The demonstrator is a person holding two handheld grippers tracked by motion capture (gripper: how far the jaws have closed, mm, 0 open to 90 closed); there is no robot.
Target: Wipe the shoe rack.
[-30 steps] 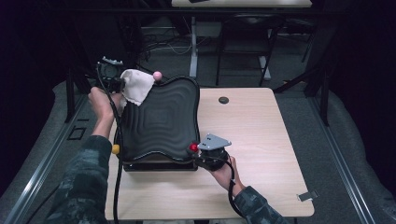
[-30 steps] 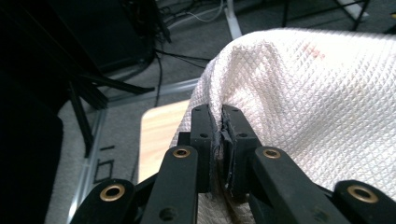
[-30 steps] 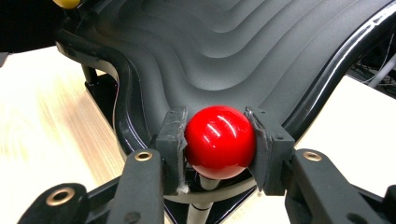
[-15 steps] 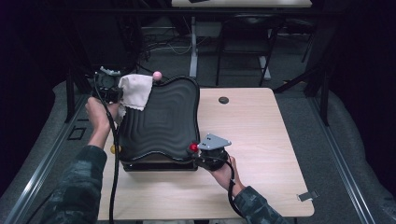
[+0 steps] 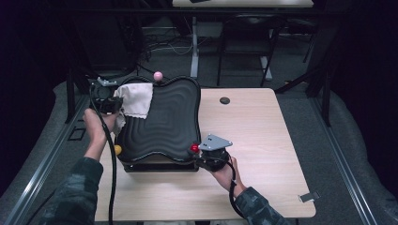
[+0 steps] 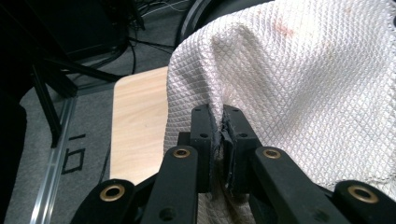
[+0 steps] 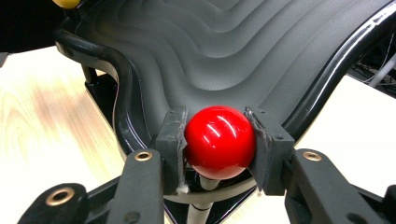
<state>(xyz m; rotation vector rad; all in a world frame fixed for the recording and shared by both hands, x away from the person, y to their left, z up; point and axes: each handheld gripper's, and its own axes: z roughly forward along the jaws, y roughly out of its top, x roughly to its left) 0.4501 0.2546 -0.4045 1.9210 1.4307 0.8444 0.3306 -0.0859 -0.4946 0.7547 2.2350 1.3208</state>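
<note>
In the lower middle of the high view, the right gripper is clenched on the red ball at the near corner of the black tray and has not moved. Farther away, at the upper left, the left gripper pinches the white cloth and has dragged it a little left across the tray's far corner, so the wiping seems to go on.

Dim, dark surroundings; glare glints on the red ball.
</note>
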